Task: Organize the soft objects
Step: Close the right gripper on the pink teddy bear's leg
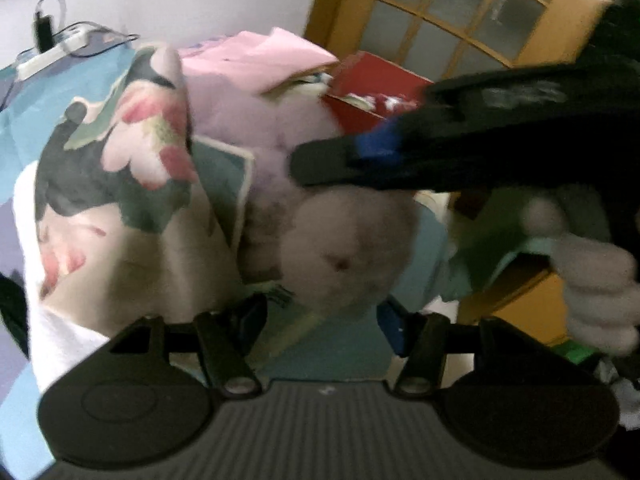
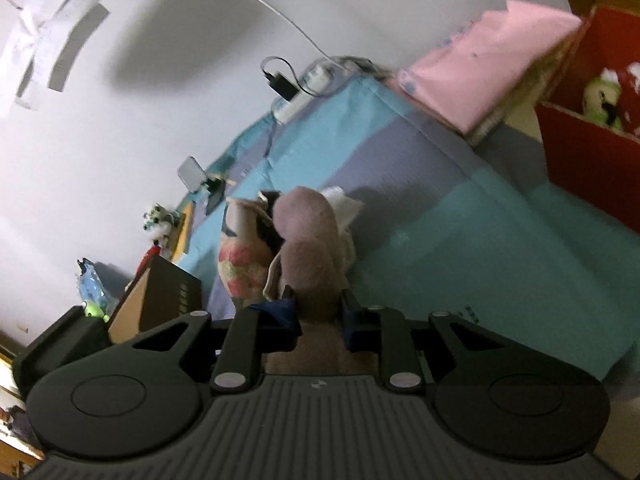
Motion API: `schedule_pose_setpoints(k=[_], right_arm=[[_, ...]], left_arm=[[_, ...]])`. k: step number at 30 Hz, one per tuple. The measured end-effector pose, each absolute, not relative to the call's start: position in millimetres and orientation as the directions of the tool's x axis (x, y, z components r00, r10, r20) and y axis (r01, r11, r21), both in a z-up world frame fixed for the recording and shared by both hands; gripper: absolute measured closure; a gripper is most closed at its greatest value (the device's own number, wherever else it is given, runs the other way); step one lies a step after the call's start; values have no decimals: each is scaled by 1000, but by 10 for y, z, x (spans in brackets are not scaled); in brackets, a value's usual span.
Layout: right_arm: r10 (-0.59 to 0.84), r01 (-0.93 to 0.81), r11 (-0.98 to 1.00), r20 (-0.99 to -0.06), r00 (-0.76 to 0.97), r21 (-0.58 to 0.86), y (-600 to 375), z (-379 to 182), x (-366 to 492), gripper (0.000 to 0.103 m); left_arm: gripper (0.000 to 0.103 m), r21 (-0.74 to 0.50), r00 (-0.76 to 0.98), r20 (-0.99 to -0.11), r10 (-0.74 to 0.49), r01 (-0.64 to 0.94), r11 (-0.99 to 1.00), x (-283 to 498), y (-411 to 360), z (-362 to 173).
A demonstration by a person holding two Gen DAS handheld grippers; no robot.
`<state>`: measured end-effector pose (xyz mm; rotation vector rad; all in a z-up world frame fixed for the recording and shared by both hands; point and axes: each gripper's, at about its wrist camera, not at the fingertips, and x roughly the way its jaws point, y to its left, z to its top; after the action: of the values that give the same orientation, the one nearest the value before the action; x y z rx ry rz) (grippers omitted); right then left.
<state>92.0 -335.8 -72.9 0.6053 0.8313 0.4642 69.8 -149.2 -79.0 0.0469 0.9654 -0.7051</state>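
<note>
**Around the edges: wall, door and clutter**

Over by the white wall [image 2: 120, 128], a white power strip [image 2: 294, 106] sits with a black charger [image 2: 280, 82] plugged in, and a white cable [image 2: 272, 6] runs up the wall. A wooden door [image 1: 460, 12] with frosted panes stands behind. Along the wall edge there's a small white device [image 2: 191, 174], a brown-and-black box [image 2: 160, 300], and what may be small toy figures [image 2: 158, 220], too blurred to call. Taped paper strips [image 2: 44, 32] hang high on the wall.
</note>
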Motion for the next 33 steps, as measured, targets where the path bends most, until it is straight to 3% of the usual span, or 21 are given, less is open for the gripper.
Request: schedule_pose_setpoints(k=[4, 8, 11, 13, 20, 27, 33], right_arm=[[598, -161, 744, -538, 594, 649, -3335, -666, 986, 103], [638, -113, 677, -504, 582, 727, -3418, -731, 1087, 103], [660, -92, 649, -499, 562, 755, -3381, -810, 1162, 103], [595, -80, 713, -541, 594, 697, -3332, -883, 1198, 101], [578, -24, 724, -588, 565, 689, -3451, -1154, 1360, 97], [644, 5, 659, -568, 513, 752, -3406, -1469, 1562, 93], [698, 110, 525, -501, 511, 844, -3609, -1654, 1563, 93]], left_arm=[[42, -243, 413, -766, -492, 522, 817, 764, -1210, -735], [42, -196, 469, -751, -465, 515, 835, 761, -921, -684], [42, -289, 420, -754, -505, 479, 829, 832, -728, -761], [42, -336, 388, -754, -530, 466, 818, 868, -696, -798], [42, -433, 326, -663, -674, 567, 700, 521, -940, -604], [40, -281, 373, -762, -529, 545, 790, 712, -1363, -800], [40, -240, 364, -809, -461, 511, 825, 817, -1339, -960]])
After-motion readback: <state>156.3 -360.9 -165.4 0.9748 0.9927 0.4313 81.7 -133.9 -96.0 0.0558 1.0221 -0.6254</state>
